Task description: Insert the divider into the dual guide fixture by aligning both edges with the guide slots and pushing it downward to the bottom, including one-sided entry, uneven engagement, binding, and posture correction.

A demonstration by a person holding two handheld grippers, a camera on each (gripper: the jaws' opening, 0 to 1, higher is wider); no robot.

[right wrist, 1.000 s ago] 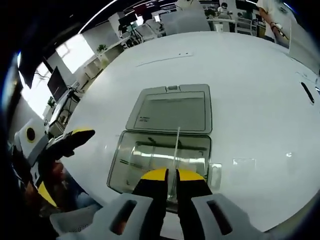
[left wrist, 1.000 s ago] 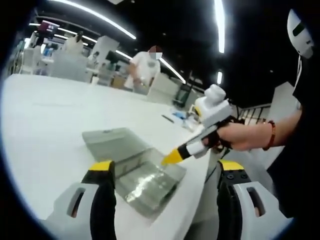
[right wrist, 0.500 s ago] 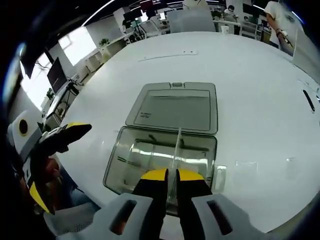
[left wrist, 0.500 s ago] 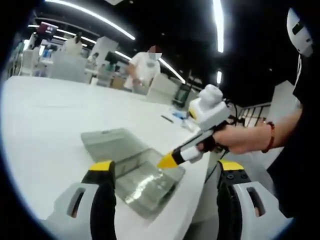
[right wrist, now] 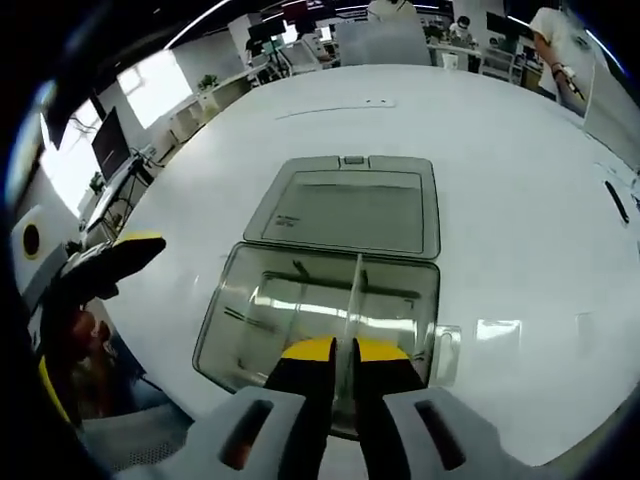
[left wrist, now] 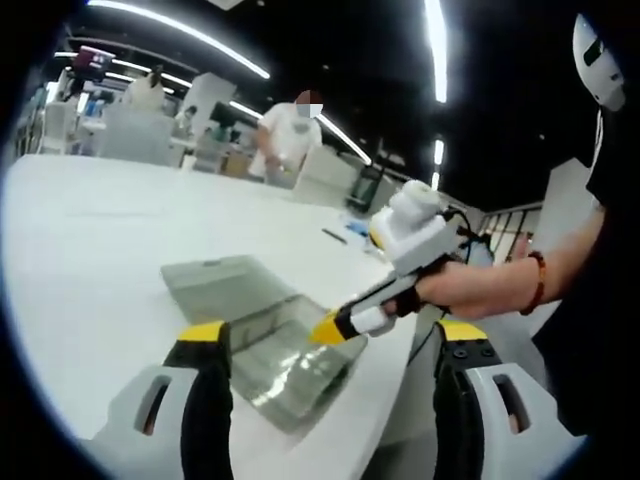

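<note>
Right gripper (right wrist: 340, 352) fingers pinching clear divider (right wrist: 352, 295) standing inside transparent box (right wrist: 320, 315); left gripper (left wrist: 330, 345) hovering, jaws spread.

This is a large open-plan lab or workshop hall. A broad white worktop (right wrist: 500, 150) runs through the room, and beyond it, toward 12 o'clock in the right gripper view, stand more white benches with monitors (right wrist: 300, 12) and equipment. Long strip lights (left wrist: 437, 50) cross a dark ceiling. A person in a white shirt (left wrist: 285, 135) works at a far bench. A bright window (right wrist: 150, 95) sits at 10 o'clock.
</note>
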